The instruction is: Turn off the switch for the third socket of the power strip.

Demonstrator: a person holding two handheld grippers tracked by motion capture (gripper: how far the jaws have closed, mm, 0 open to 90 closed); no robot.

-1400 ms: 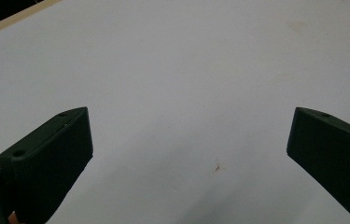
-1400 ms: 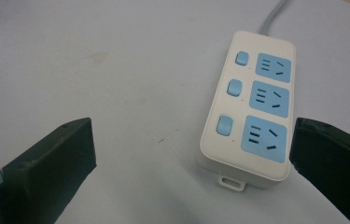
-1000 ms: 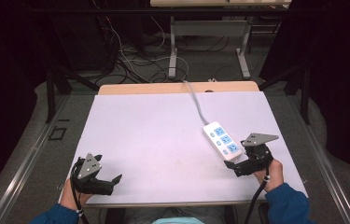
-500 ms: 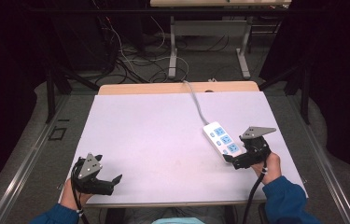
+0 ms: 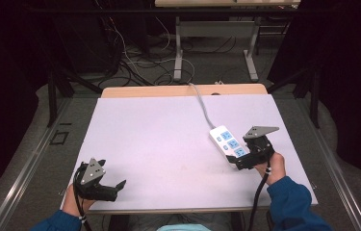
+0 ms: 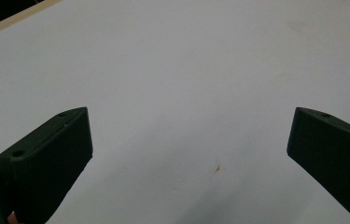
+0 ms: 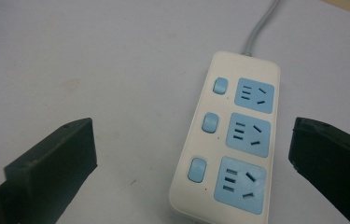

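Observation:
A white power strip (image 5: 227,142) (image 7: 231,133) with three blue sockets and three blue switches lies flat on the right half of the white table (image 5: 168,144). Its grey cable (image 5: 201,103) runs to the table's far edge. My right gripper (image 5: 240,161) (image 7: 191,154) hovers at the strip's near end with its jaws open, the strip lying between them in the right gripper view, untouched. My left gripper (image 5: 113,187) (image 6: 189,140) rests open near the front left corner over bare tabletop.
A wooden strip (image 5: 183,90) borders the table's far edge. Beyond it on the floor lie tangled cables (image 5: 139,62) and grey metal desk legs (image 5: 179,48). Dark frame bars (image 5: 53,91) stand at both sides of the table.
My right gripper has moved left and a little forward, closing in on the near end of the power strip. The left gripper has stayed put.

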